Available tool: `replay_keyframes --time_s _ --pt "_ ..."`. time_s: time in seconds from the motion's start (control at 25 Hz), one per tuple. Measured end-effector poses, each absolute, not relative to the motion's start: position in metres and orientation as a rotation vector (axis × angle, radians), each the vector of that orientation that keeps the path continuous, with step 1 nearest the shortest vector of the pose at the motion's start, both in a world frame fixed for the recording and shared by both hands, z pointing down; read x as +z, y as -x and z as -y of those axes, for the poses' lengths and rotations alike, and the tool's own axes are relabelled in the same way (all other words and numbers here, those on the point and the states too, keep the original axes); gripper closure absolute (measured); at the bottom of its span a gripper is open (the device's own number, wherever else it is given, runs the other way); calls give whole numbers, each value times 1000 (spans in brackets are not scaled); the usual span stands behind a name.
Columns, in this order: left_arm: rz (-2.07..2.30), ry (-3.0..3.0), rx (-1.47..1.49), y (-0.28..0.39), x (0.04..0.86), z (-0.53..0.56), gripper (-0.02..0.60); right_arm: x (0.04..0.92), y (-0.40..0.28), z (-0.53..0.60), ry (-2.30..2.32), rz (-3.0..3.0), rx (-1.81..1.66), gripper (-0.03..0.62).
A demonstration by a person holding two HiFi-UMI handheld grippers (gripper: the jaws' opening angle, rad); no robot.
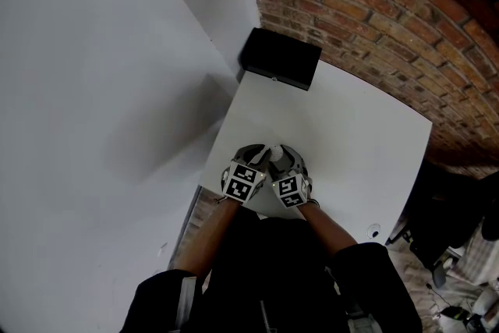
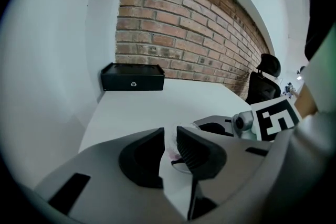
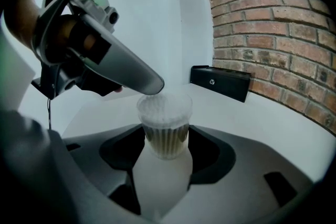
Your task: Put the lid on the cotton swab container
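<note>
The right claw (image 3: 166, 150) is pinching the cotton swab container (image 3: 165, 136), steadying it on the counter (image 3: 257, 118); the left claw (image 2: 169, 139), at its 11 o'clock, is nipping the lid (image 3: 165, 106) to seat it.

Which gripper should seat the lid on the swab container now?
Left. The left gripper holds the clear lid right over the mouth of the cotton swab container and likely only needs to press down. The right gripper is clamped round the container, steadying it on the table.
</note>
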State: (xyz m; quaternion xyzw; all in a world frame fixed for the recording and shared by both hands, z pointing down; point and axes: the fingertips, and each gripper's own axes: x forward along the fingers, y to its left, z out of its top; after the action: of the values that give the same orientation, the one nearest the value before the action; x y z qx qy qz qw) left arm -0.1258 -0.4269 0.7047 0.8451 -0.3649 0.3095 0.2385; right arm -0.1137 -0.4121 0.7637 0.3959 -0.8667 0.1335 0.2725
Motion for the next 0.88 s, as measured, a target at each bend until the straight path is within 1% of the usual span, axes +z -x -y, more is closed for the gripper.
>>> replay_keyframes --time_s 0.32,0.6,0.88 --pt "958 -2269 758 125 705 427 499 764 113 412 -1057 2330 373 332" --pt "956 -2278 758 125 706 428 498 754 107 408 -1043 2344 326 332" --pt "1000 -2309 718 128 689 427 497 743 96 397 -1094 2331 340 332"
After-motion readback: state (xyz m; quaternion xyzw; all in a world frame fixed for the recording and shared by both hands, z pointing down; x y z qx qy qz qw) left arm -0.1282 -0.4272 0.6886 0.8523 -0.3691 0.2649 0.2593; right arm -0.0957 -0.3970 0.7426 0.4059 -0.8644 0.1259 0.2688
